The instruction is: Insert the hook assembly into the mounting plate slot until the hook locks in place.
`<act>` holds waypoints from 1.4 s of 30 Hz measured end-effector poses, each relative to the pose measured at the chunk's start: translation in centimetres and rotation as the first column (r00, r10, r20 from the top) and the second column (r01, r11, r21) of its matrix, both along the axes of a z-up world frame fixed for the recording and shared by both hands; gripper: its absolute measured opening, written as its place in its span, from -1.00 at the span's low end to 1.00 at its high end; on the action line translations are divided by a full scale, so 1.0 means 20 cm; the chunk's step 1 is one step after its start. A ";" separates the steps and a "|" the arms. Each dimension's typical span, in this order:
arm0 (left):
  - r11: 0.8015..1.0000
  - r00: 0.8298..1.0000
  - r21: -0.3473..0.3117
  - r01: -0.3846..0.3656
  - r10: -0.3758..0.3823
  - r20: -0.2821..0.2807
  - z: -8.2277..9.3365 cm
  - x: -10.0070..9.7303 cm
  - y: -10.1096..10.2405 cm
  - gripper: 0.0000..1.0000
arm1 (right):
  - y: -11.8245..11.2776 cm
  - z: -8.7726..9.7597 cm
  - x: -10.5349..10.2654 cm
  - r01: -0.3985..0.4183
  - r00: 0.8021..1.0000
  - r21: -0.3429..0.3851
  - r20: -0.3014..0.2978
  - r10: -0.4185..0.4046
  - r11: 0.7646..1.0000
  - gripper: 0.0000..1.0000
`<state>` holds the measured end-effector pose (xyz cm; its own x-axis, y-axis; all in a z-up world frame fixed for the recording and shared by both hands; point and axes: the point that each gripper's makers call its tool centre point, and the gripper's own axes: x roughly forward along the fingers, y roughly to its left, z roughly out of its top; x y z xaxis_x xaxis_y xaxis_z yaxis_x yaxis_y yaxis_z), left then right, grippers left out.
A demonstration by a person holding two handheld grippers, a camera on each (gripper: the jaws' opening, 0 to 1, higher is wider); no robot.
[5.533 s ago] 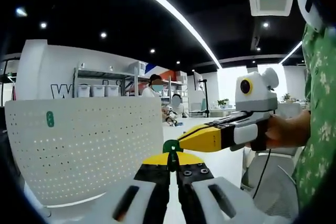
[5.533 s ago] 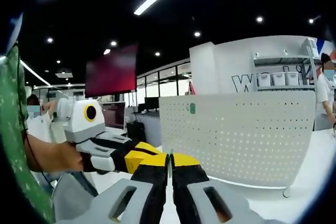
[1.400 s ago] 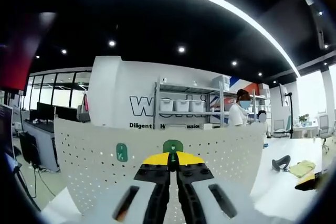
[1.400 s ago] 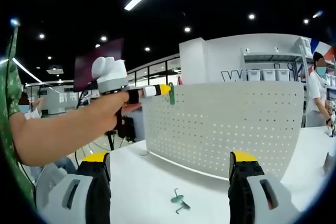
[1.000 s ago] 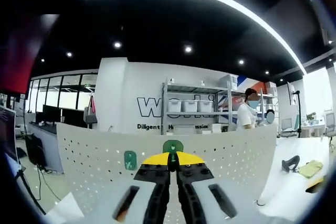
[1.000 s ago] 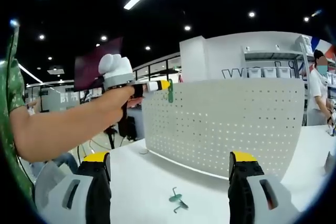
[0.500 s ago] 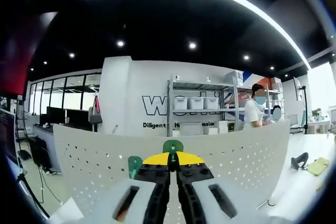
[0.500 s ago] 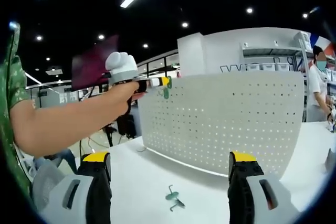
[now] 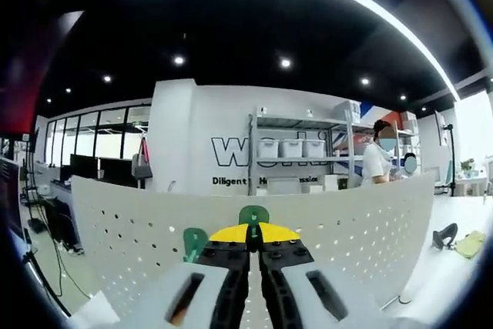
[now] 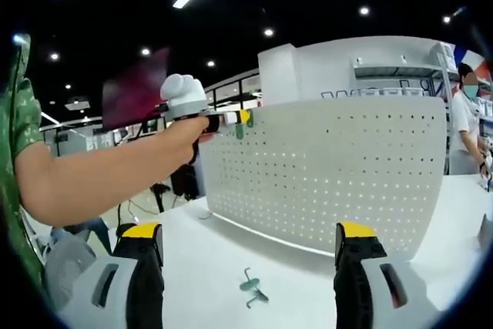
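Note:
A white perforated mounting plate [image 9: 115, 225] [image 10: 339, 167] stands upright on a white table [image 10: 208, 267]. My left gripper [image 9: 253, 229] is shut on a green hook assembly [image 9: 253, 214], held level with the plate's top edge. In the right gripper view a person's hand holds that left gripper [image 10: 240, 118] at the plate's upper left corner, the green hook assembly [image 10: 239, 130] at its tip. A second green hook [image 9: 193, 241] hangs on the plate just left of my left jaws. My right gripper [image 10: 247, 230] is open and empty; a third green hook [image 10: 250, 287] lies on the table below it.
Behind the plate are a white wall with lettering, shelving with white bins [image 9: 291, 149] and a person [image 9: 379, 161]. A dark object [image 9: 441, 235] and a yellowish cloth [image 9: 470, 243] lie on the table at right. The person's bare forearm [image 10: 92, 182] crosses the right gripper view's left side.
The left gripper with its hook has edged along the plate's top edge toward the hook hanging there, which now sits close beside the left jaws. The right gripper stays open.

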<state>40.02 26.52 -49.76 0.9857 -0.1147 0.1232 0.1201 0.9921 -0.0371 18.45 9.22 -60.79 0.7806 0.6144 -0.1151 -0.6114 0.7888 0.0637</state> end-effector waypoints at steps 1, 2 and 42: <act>1.000 1.000 0.001 -0.004 0.004 -0.001 0.00 0.00 0.00 -0.94 | 0.00 0.00 0.00 0.000 1.000 0.000 -0.001 0.000 1.000 0.88; 1.000 1.000 0.000 -0.004 0.004 -0.001 0.00 0.01 0.00 -0.94 | 0.00 0.00 0.00 0.000 1.000 0.001 -0.001 0.000 1.000 0.88; 1.000 1.000 -0.023 -0.020 0.020 -0.004 -0.04 0.05 0.01 -0.94 | -0.01 -0.04 0.02 0.001 1.000 -0.004 -0.021 -0.001 1.000 0.86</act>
<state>41.00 26.75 -50.54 0.9883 -0.0919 0.1216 0.0998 0.9931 -0.0607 18.88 8.93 -61.67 0.7788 0.6129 -0.1335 -0.6089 0.7898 0.0736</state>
